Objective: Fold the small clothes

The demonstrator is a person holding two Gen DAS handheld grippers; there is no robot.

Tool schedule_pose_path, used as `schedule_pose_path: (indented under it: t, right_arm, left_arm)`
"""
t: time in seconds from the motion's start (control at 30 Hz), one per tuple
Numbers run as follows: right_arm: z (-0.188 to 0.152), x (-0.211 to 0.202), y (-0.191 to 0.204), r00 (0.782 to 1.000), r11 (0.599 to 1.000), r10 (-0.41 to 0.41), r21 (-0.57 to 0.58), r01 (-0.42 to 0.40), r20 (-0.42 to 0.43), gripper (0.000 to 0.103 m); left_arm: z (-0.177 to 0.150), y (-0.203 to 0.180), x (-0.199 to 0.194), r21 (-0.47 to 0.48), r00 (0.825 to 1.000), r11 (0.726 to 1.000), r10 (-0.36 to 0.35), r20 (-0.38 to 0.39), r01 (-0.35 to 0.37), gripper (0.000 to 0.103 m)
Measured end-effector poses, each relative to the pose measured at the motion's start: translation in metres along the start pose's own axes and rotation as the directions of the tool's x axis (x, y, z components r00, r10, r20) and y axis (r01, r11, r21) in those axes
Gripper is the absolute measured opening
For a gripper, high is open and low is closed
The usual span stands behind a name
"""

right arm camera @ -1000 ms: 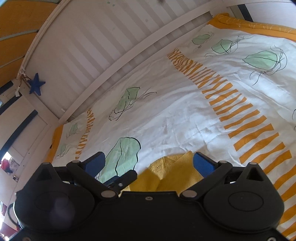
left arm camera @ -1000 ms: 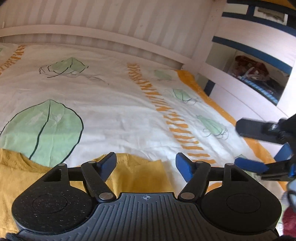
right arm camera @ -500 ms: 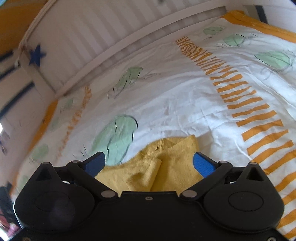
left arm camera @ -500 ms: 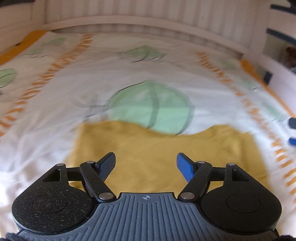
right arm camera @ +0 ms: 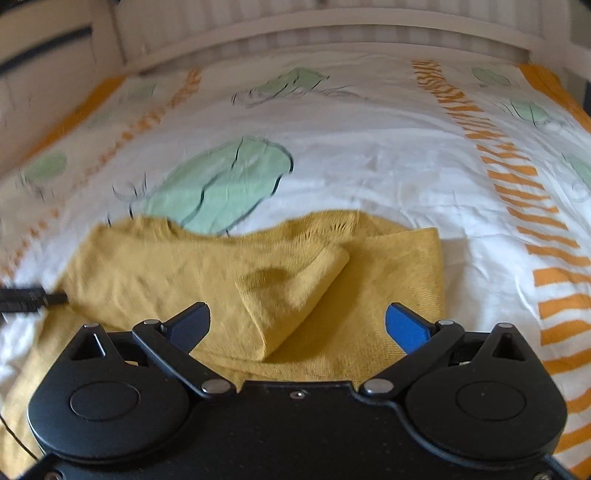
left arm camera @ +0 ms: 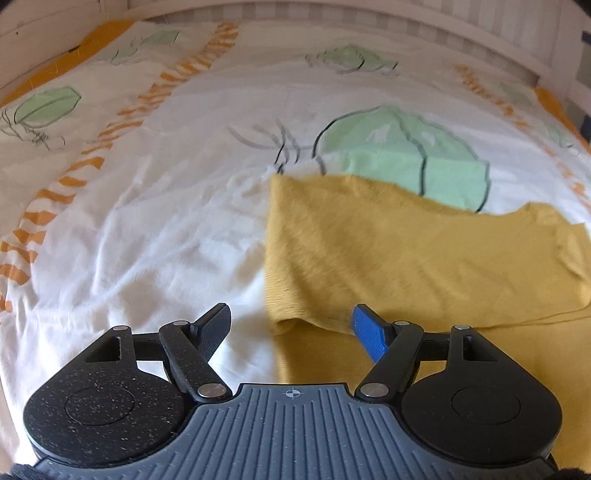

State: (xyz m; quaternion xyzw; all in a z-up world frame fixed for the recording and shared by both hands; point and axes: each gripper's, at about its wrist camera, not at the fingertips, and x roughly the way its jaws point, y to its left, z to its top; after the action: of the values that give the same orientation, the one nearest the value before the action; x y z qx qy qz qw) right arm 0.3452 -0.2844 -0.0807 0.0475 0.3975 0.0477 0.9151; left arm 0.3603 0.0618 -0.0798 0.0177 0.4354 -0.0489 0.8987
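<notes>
A small mustard-yellow knit top (left arm camera: 406, 251) lies flat on the bed. In the left wrist view its left edge runs down the middle of the picture, with a small fold at the near corner. My left gripper (left arm camera: 291, 326) hovers open over that corner, one finger over the sheet, the other over the cloth. In the right wrist view the yellow top (right arm camera: 184, 273) has a sleeve (right arm camera: 295, 291) folded over its body. My right gripper (right arm camera: 297, 323) stands open above that sleeve, nothing between its fingers.
The bed is covered by a white duvet (left arm camera: 147, 221) printed with green leaves and orange stripes. A white slatted headboard (right arm camera: 332, 26) runs along the far side. The tip of the other gripper (right arm camera: 26, 299) shows at the left edge of the right wrist view.
Both grippers swung toward the yellow top and came lower. The left one moved to the garment's left edge. The right one rolled level and now looks over the folded sleeve. Both stayed open.
</notes>
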Motion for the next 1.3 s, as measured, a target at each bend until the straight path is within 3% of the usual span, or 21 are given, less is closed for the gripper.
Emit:
schedule_pose_path:
  t: [0.23,0.33,0.43,0.57,0.7,0.8,0.87,1.17,1.2,1.23,1.3]
  right_arm:
    - [-0.006,0.025,0.015,0.998,0.994,-0.061,-0.090,0.060,-0.010,0.099]
    - [-0.007,0.029,0.010,0.992,0.988,-0.124,-0.089,0.123,-0.007,0.084]
    - [-0.009,0.029,-0.011,0.987,0.987,-0.158,-0.019,0.158,-0.024,0.081]
    - [-0.010,0.022,-0.039,0.995,0.986,-0.093,0.135,0.096,-0.033,0.074]
    - [-0.007,0.020,-0.047,1.000,0.980,0.006,0.198,-0.004,-0.009,0.073]
    - [-0.008,0.024,-0.046,0.999,0.973,0.053,0.225,-0.049,-0.012,0.065]
    - [-0.009,0.028,-0.046,0.998,0.972,0.056,0.229,-0.051,-0.014,0.056]
    - [-0.011,0.028,-0.052,0.999,0.969,0.031,0.247,-0.027,-0.012,0.052]
    - [-0.010,0.027,-0.050,1.000,0.971,0.029,0.235,-0.028,-0.001,0.044]
    - [-0.009,0.025,-0.048,0.999,0.973,0.031,0.227,-0.032,0.011,0.011]
    - [-0.006,0.020,-0.043,0.998,0.975,0.046,0.214,-0.053,0.036,0.013]
  left_arm:
    - [-0.008,0.014,0.011,-0.033,0.998,0.999,-0.036,-0.044,0.035,0.076]
    - [-0.006,0.015,0.012,-0.045,0.998,0.998,-0.043,-0.054,0.040,0.076]
    - [-0.005,0.016,0.013,-0.044,0.997,0.998,-0.046,-0.057,0.043,0.077]
    - [-0.004,0.017,0.013,-0.048,0.997,0.998,-0.050,-0.059,0.047,0.077]
    - [-0.005,0.016,0.013,-0.051,0.997,0.998,-0.050,-0.058,0.047,0.077]
    - [-0.005,0.016,0.013,-0.052,0.997,0.997,-0.052,-0.059,0.049,0.077]
    - [-0.005,0.016,0.013,-0.056,0.997,0.997,-0.056,-0.059,0.053,0.077]
    - [-0.005,0.017,0.013,-0.065,0.997,0.996,-0.061,-0.057,0.057,0.077]
    - [-0.004,0.018,0.012,-0.070,0.997,0.996,-0.063,-0.054,0.059,0.077]
    - [-0.003,0.018,0.010,-0.076,0.997,0.995,-0.066,-0.048,0.062,0.077]
    - [0.000,0.021,0.004,-0.090,0.998,0.994,-0.067,-0.015,0.066,0.077]
